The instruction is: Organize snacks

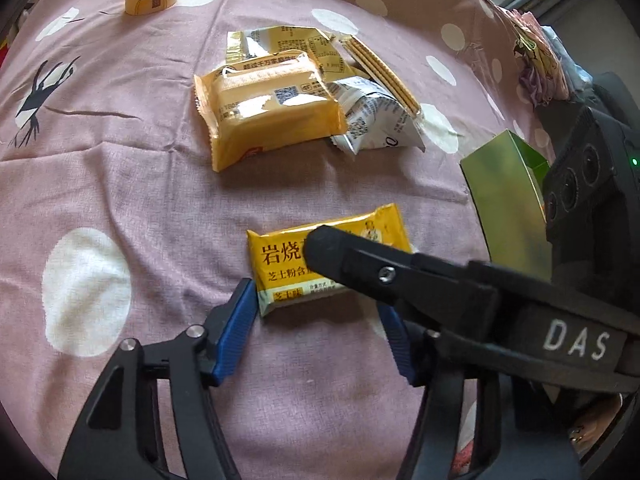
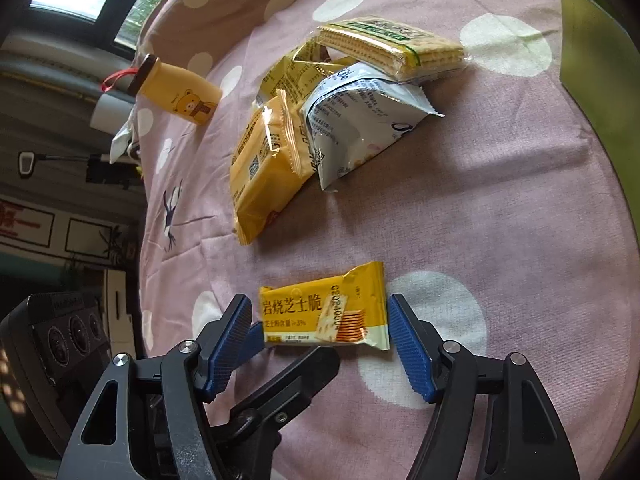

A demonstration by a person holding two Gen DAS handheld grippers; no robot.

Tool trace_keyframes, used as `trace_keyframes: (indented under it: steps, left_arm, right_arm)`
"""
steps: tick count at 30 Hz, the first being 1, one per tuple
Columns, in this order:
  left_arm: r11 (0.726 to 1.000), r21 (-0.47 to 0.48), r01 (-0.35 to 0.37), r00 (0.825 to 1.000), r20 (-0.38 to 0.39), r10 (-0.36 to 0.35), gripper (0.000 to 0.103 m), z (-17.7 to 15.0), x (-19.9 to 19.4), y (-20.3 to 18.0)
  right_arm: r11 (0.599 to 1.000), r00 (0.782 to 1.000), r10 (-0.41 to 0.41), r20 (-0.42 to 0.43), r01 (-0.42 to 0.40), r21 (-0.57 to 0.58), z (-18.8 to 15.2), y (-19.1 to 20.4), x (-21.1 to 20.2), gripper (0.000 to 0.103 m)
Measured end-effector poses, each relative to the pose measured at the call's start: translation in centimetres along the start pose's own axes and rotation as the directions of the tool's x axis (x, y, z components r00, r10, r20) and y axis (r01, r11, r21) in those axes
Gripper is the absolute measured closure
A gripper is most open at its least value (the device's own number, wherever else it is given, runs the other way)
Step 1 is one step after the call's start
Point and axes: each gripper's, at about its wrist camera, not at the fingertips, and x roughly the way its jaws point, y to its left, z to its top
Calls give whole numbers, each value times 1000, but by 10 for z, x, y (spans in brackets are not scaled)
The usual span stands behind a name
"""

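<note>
Counted on the cloth: five snack packets (image 2: pixel 325 316), one bear-print bottle (image 2: pixel 180 96), one green box (image 1: pixel 506 204).

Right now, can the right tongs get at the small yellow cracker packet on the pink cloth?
Probably yes. The small yellow packet lies flat between the open right tongs, its top clear. One finger of the left tongs presses at its left end, which might crowd the grip.
</note>
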Motion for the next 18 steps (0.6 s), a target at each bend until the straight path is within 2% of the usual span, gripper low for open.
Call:
trace_keyframes:
  steps: [1, 2, 3, 4, 12, 18]
  left_arm:
    - [1000, 0, 30, 999, -13, -30, 60, 0, 2, -1]
    - [999, 1, 37, 999, -18, -37, 66, -1, 3, -1]
    - [999, 6, 32, 999, -15, -32, 66, -1, 3, -3]
    - [999, 14, 29, 1000, -5, -29, 66, -2, 2, -4]
    - [999, 32, 38, 999, 15, -39, 67, -2, -2, -7]
    - [997, 66, 42, 996, 77, -47, 68, -2, -14, -22]
  right_arm:
    - [1000, 1000, 12, -7, -12, 2, -1, 0, 1, 45]
    - [999, 999, 32, -19, -32, 8, -1, -1, 3, 49]
    - [998, 997, 65, -40, -64, 19, -1, -2, 6, 52]
    - [998, 997, 61, -51, -60, 25, -2, -3, 8, 53]
    - [1000, 999, 29, -21, -29, 7, -4, 2, 4, 53]
    - [999, 999, 38, 24, -37, -22, -6, 7, -11, 53]
